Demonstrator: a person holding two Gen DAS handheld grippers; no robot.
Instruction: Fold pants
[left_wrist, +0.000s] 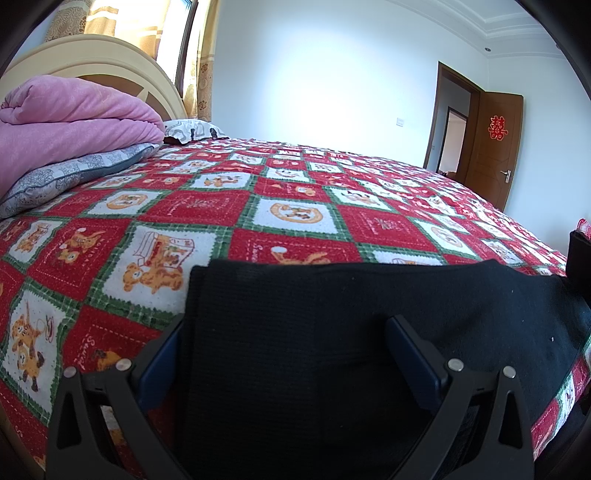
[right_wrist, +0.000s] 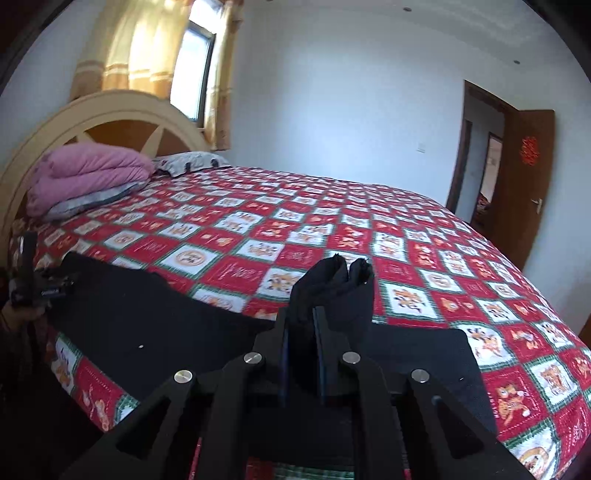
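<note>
A: What is the right gripper (right_wrist: 317, 321) doing?

B: Its jaws are squeezing together on a bunched-up bit of the soft black pants (right_wrist: 155, 314), and that bit is sticking up past the fingertips.

A: And the left gripper (left_wrist: 286, 328)?

B: Its jaws are standing wide apart over the pants (left_wrist: 332, 332), which are lying flat at the near edge of the red and white checked bedspread with little bears (left_wrist: 303, 184).

A: What is sitting farther back?

B: A puffy pink folded blanket (left_wrist: 74, 118) is resting on a grey patterned pillow (left_wrist: 66, 177), in front of the round cream wooden headboard (right_wrist: 122, 107).

Home bedroom. Bed with patchwork bedspread (left_wrist: 207, 206), arched headboard (right_wrist: 110, 110), folded pink quilt (left_wrist: 70, 114), pillows. Curtained window (right_wrist: 192, 70), wooden door (left_wrist: 495, 147).
</note>
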